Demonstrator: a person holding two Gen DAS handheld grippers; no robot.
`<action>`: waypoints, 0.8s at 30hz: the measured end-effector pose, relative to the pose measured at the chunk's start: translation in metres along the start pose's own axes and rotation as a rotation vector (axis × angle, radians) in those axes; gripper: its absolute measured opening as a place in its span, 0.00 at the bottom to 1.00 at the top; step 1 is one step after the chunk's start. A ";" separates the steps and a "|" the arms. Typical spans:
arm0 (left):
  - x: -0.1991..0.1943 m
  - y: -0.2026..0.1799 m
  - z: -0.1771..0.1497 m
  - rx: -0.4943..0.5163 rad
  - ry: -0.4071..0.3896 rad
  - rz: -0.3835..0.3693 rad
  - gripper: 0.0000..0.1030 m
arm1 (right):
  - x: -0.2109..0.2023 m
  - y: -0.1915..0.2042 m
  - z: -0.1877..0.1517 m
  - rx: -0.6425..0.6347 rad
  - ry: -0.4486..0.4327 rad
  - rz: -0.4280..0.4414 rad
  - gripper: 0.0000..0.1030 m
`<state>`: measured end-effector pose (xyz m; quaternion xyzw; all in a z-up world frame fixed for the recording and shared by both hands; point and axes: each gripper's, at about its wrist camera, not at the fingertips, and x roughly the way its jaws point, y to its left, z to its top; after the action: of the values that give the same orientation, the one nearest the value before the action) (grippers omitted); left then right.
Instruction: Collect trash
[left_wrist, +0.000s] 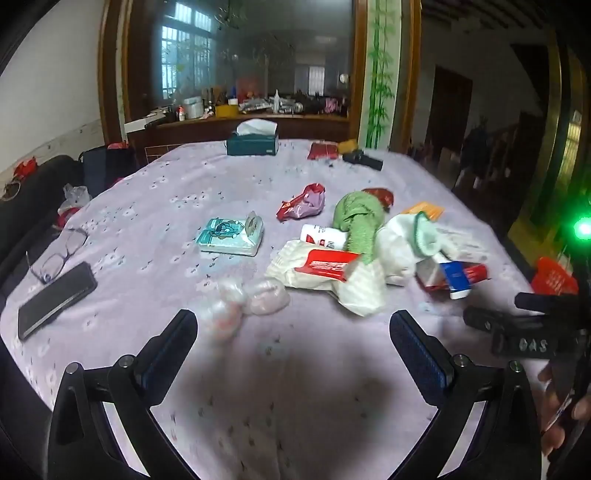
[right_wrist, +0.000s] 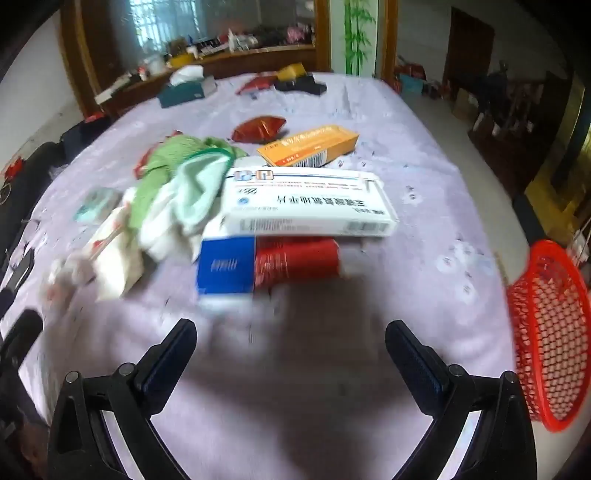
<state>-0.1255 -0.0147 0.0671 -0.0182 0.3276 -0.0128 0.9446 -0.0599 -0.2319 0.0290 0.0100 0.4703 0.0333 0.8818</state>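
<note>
My left gripper (left_wrist: 293, 325) is open and empty above the lilac tablecloth, just short of a crumpled clear plastic bag (left_wrist: 247, 297) and a white wrapper with a red label (left_wrist: 325, 271). My right gripper (right_wrist: 290, 334) is open and empty, close before a blue and red box (right_wrist: 266, 264) and a white medicine box (right_wrist: 310, 203). A red mesh basket (right_wrist: 554, 332) stands at the right table edge. More trash lies beyond: an orange box (right_wrist: 308, 146), red foil wrappers (left_wrist: 301, 203) (right_wrist: 258, 129), a green cloth (left_wrist: 358, 218) and a white sock (right_wrist: 184, 203).
A wet-wipes pack (left_wrist: 231, 236), a black phone (left_wrist: 55, 299) and glasses (left_wrist: 59, 254) lie on the left of the table. A teal tissue box (left_wrist: 253, 142) and dark items (left_wrist: 362, 158) sit at the far end. The right gripper (left_wrist: 524, 325) shows at the left view's right edge.
</note>
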 end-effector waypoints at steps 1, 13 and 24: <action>-0.007 -0.003 -0.003 -0.009 -0.017 0.009 1.00 | -0.012 0.001 -0.007 -0.009 -0.031 -0.014 1.00; -0.068 0.016 -0.045 -0.055 -0.129 0.078 1.00 | -0.133 -0.006 -0.086 0.089 -0.565 -0.105 1.00; -0.066 0.033 -0.057 -0.077 -0.107 0.107 1.00 | -0.113 0.013 -0.095 0.014 -0.466 -0.028 1.00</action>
<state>-0.2119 0.0188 0.0621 -0.0375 0.2773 0.0510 0.9587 -0.2024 -0.2278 0.0701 0.0169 0.2541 0.0147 0.9669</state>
